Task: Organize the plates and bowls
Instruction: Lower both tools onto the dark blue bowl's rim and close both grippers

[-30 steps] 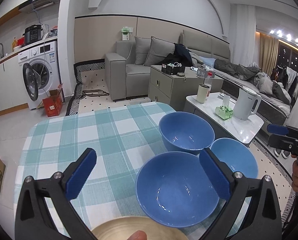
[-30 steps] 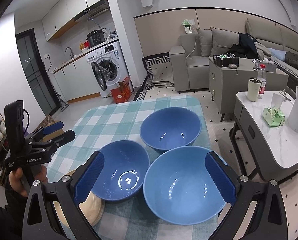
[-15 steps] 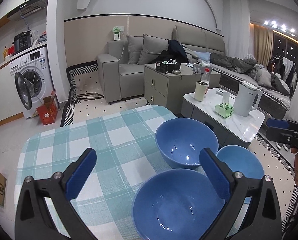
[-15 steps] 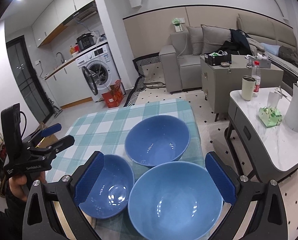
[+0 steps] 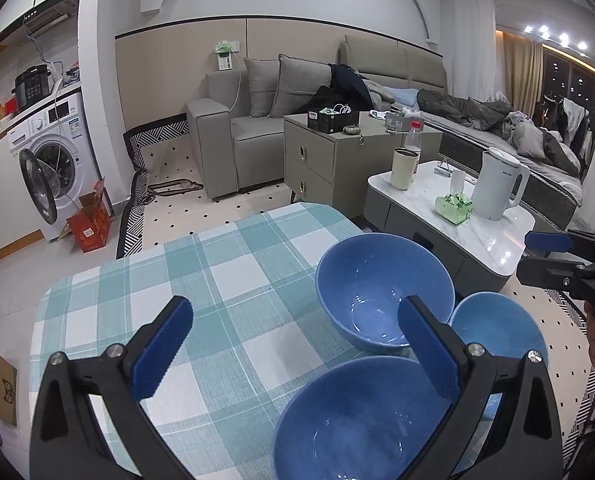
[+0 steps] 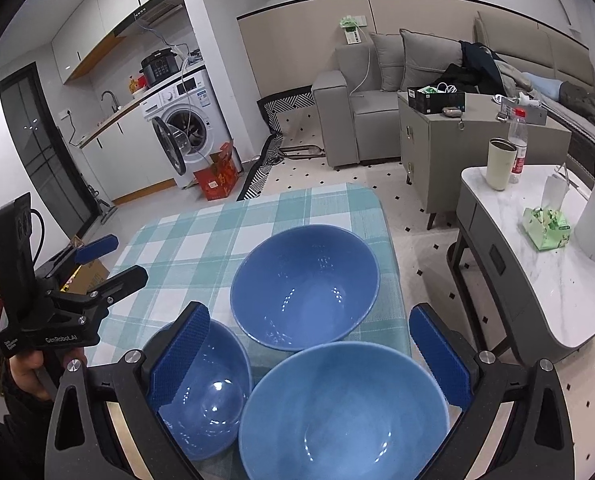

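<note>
Three blue bowls stand close together on the teal checked tablecloth (image 5: 225, 280). The far bowl (image 5: 381, 292) (image 6: 305, 284) sits by the table's right edge. A second bowl (image 5: 357, 420) (image 6: 205, 392) lies under my left gripper's right finger, over a beige plate sliver (image 6: 115, 428). The third bowl (image 5: 497, 328) (image 6: 341, 412) is nearest my right gripper. My left gripper (image 5: 293, 320) (image 6: 113, 260) is open and holds nothing. My right gripper (image 6: 309, 320) (image 5: 549, 256) is open too, above the bowls, touching none.
A white marble side table (image 6: 537, 280) with a kettle (image 5: 497, 184), tissue pack (image 6: 545, 228), cup and bottle stands right of the dining table. Behind are a grey cabinet (image 5: 329, 152), a sofa, a washing machine (image 6: 185, 120) and a red box on the floor.
Both grippers have drawn back and tilted up, so the bowls sit lower in each view. The beige plate has left the left wrist view. No bowl has moved; both grippers stay open.
</note>
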`<state>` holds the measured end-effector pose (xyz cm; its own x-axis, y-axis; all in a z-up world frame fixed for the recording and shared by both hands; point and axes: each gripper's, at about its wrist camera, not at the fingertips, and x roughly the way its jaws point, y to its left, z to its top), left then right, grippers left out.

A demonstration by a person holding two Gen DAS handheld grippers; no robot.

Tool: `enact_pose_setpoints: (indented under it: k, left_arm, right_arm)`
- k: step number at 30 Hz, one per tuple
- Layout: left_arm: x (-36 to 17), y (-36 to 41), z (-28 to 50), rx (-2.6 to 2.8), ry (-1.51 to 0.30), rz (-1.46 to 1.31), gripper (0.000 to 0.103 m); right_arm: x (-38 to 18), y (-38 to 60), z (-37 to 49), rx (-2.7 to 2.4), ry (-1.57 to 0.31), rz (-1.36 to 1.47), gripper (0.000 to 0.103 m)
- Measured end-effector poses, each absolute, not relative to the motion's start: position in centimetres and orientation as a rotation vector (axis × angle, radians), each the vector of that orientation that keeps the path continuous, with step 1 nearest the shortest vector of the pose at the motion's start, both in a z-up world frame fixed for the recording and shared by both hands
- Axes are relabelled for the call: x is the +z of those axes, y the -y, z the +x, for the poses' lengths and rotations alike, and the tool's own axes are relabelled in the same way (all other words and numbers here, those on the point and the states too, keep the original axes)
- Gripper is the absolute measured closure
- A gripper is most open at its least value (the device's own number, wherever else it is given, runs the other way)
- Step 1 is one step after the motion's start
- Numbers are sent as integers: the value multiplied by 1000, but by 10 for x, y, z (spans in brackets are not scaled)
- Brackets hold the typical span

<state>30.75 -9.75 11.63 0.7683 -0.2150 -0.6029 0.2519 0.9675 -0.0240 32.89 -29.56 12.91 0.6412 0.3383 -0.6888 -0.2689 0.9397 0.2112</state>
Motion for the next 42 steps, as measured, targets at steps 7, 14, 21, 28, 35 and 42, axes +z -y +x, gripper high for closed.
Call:
enact_pose_setpoints:
  k: [7, 14, 21, 28, 35, 42]
  left_arm:
    - [109, 100, 327, -260, -676, 45, 0]
    - [100, 106, 342, -273, -705, 50, 0]
    - [85, 108, 357, -275, -748, 49, 0]
    - [68, 104, 374, -265, -805, 29, 0]
    - [54, 110, 384, -276, -847, 31, 1]
    - [46, 120, 389, -305, -878, 30, 8]
  right_arm:
    - [119, 300, 349, 330, -839, 120, 1]
    - [106, 306, 367, 314, -887, 135, 1]
    - [92, 305, 382, 292, -920, 117, 1]
    - [75, 307, 395, 277, -948, 115, 1]
    - [58, 312, 403, 268, -989, 131, 9]
    - [43, 315, 407, 265, -1026, 145, 21]
